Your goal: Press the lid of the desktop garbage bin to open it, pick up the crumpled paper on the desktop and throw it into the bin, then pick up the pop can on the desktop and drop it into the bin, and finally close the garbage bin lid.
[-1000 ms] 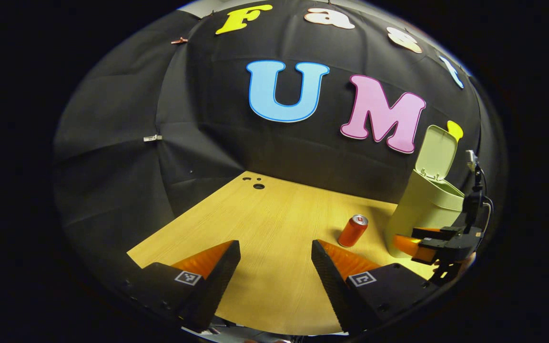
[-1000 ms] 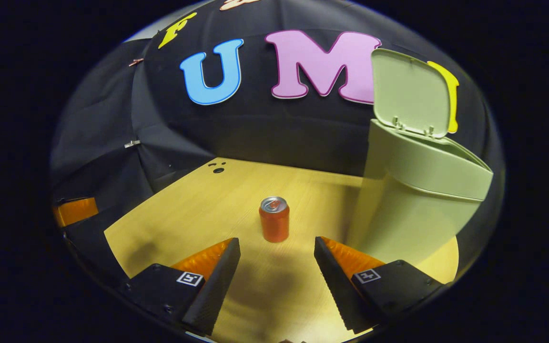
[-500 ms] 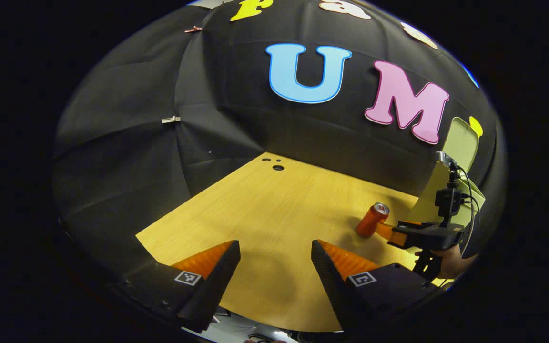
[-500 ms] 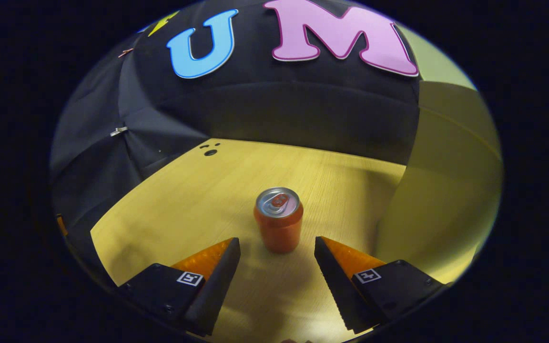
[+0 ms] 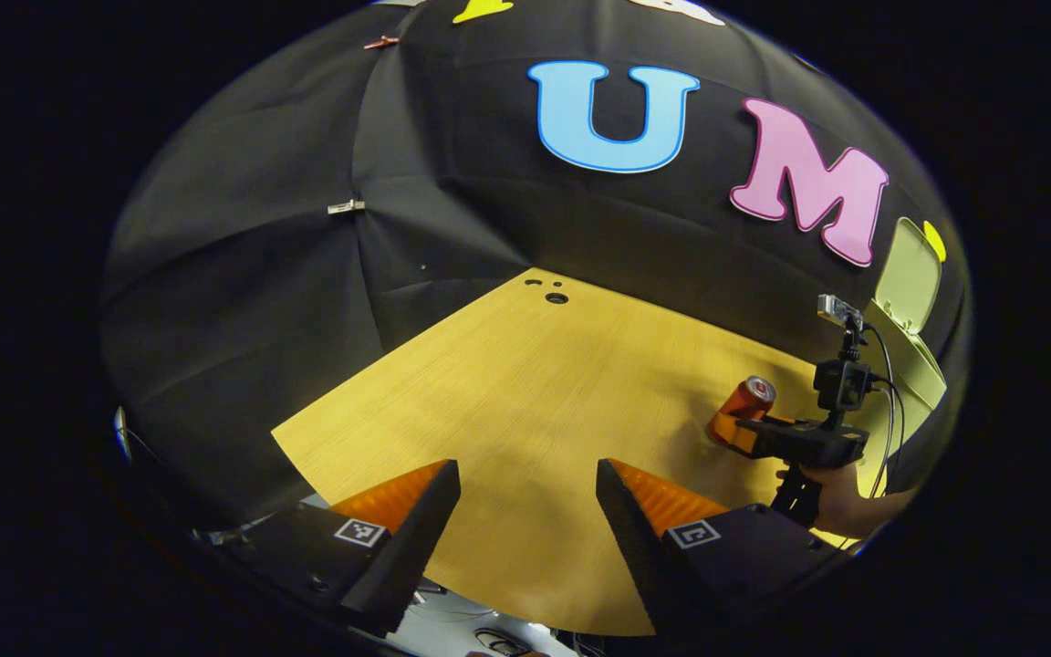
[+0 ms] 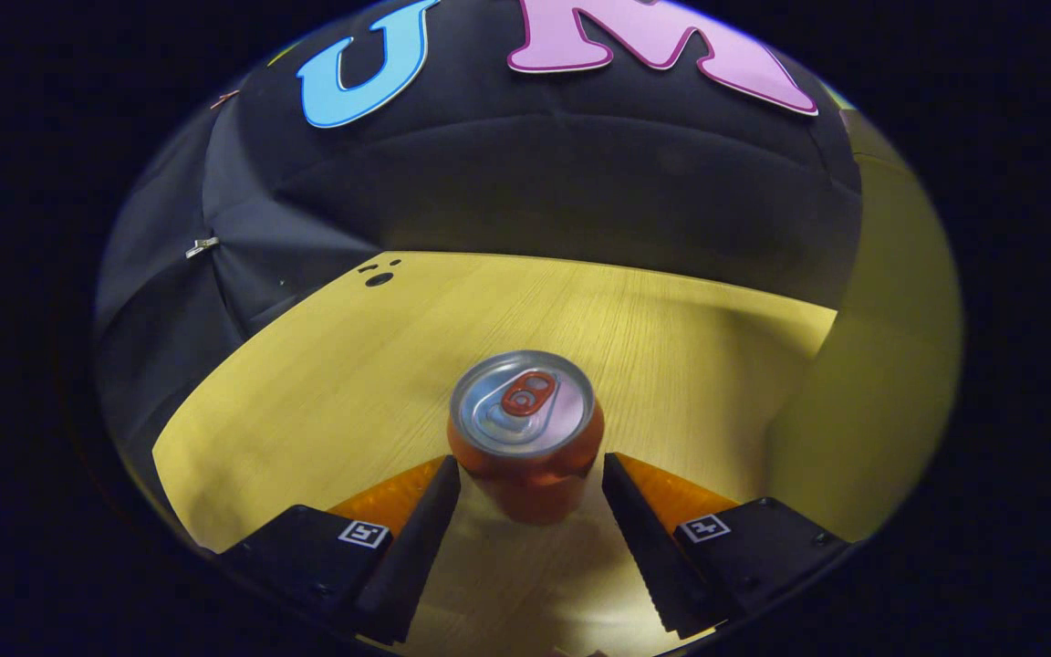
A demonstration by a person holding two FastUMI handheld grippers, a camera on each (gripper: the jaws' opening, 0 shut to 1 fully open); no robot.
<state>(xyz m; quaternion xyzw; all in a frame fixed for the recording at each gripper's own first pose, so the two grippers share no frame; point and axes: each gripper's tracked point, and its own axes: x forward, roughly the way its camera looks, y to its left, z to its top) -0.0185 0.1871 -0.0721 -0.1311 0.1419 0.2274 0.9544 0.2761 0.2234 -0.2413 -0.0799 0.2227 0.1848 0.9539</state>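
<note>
Grabbing pop can (image 6: 525, 436) step: right gripper (image 6: 530, 479) spread, can upright between its fingertips, bin (image 6: 890, 365) on its right; next squeeze, lift; left gripper (image 5: 525, 497) spread, idle

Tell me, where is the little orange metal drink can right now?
The orange metal drink can stands upright on the wooden desk, between the right gripper's open fingers, with the pale green plastic bin to its right.
</note>
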